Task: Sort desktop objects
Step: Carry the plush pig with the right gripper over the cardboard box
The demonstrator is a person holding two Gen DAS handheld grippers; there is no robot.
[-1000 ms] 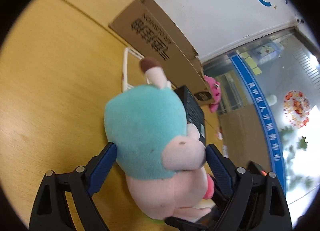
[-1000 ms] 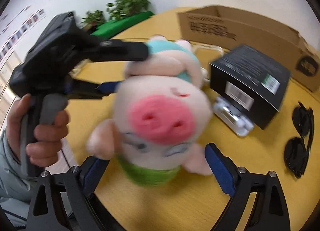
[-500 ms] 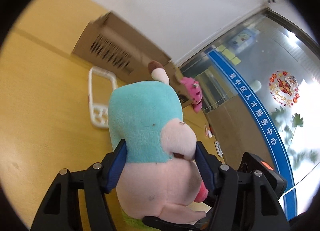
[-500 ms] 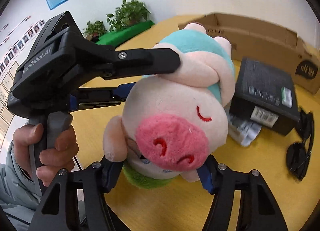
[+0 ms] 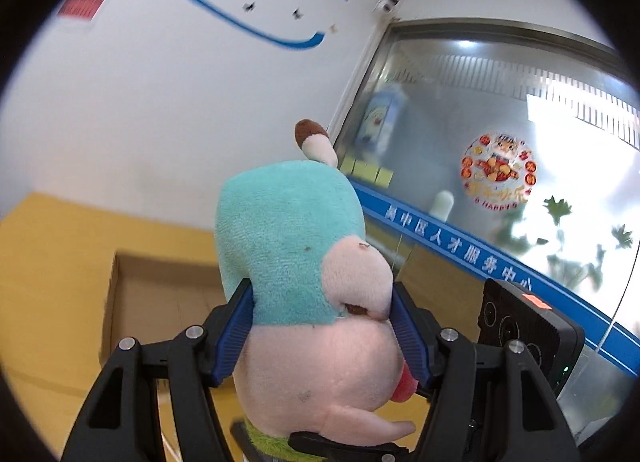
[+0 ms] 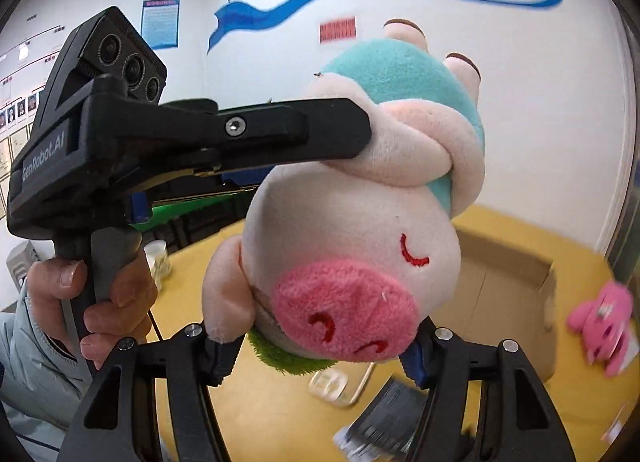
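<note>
Both the left gripper [image 5: 322,326] and right gripper [image 6: 320,346] have their jaws clamped on the plush pig [image 6: 352,230], aloft above the counter [image 6: 516,226]. The cardboard box [image 6: 516,290] looks empty; sorting has barely begun.

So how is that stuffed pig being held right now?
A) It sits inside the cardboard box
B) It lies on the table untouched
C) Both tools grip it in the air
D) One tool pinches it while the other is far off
C: the plush pig hangs upside down above the table, with the left tool clamped on its body and the right tool clamped on its head.
</note>
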